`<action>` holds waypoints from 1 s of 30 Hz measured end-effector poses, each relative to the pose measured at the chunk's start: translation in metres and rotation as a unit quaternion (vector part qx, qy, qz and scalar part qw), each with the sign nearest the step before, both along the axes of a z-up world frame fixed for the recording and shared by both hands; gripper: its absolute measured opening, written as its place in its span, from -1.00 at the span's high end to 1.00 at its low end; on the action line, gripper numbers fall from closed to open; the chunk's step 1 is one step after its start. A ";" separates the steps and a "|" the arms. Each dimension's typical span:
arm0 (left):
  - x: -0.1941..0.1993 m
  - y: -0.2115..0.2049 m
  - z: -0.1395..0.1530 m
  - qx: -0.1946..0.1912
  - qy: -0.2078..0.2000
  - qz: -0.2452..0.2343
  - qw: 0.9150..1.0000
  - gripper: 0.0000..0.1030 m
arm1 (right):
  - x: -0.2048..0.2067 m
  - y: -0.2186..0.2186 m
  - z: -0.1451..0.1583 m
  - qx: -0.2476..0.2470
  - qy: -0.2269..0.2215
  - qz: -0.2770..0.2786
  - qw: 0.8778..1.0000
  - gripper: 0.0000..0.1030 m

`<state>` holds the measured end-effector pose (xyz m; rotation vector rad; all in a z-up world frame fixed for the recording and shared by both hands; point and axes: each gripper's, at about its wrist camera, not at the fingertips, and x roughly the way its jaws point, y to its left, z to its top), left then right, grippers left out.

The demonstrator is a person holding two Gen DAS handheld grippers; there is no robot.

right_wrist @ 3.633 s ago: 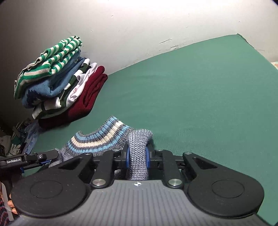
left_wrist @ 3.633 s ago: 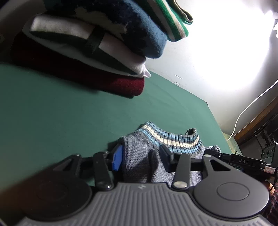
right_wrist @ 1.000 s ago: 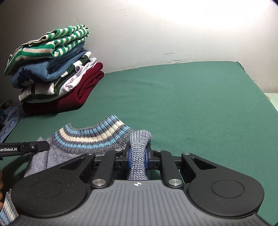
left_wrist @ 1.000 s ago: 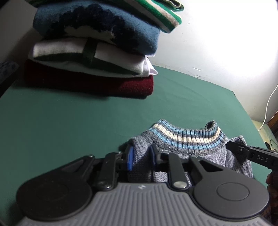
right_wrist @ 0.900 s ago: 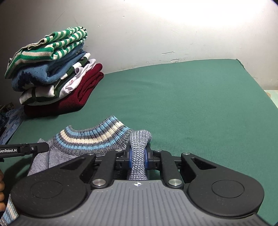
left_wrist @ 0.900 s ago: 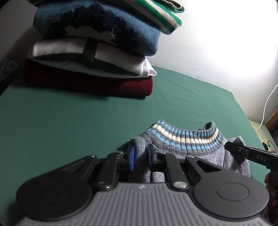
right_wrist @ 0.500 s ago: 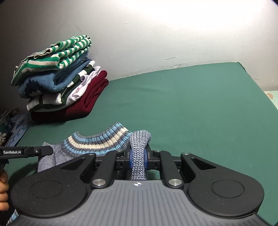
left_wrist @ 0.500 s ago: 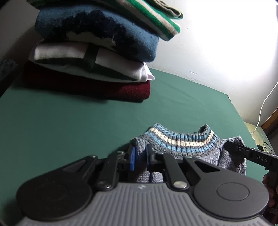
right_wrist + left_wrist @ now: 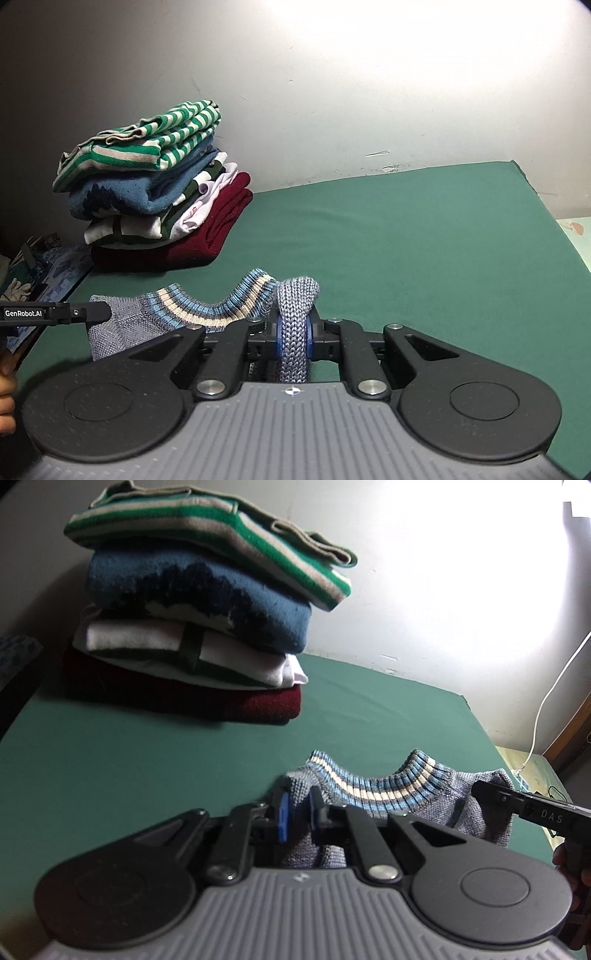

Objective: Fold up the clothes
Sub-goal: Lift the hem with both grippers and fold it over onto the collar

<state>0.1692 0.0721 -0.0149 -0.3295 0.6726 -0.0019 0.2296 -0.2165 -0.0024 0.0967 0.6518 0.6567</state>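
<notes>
I am gripping the grey sweater (image 9: 436,805) at both shoulders: the left gripper (image 9: 297,814) and the right gripper (image 9: 293,338) are each clenching a fold of knit. The sweater is hanging in front of the folded stack (image 9: 155,199) (striped collar sagging between), over the green worktop (image 9: 424,251).

Grey sweater (image 9: 122,328) with a blue-and-cream striped collar (image 9: 388,784) lies on the green cloth (image 9: 406,240); beyond, a stack (image 9: 155,206) of green-striped, blue, white, maroon.
</notes>
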 end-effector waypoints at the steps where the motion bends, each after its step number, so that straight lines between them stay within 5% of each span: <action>1: -0.003 -0.001 0.002 0.000 -0.003 0.000 1.000 0.86 | -0.002 -0.002 0.003 0.005 -0.001 0.003 1.000 0.79; 16: -0.098 0.017 0.069 -0.004 -0.051 -0.013 0.999 0.87 | -0.066 -0.042 0.048 0.052 -0.031 0.064 0.996 0.81; 30: -0.194 0.003 0.065 -0.007 -0.044 -0.035 0.998 1.00 | -0.151 -0.076 0.053 0.011 -0.075 0.128 0.989 0.80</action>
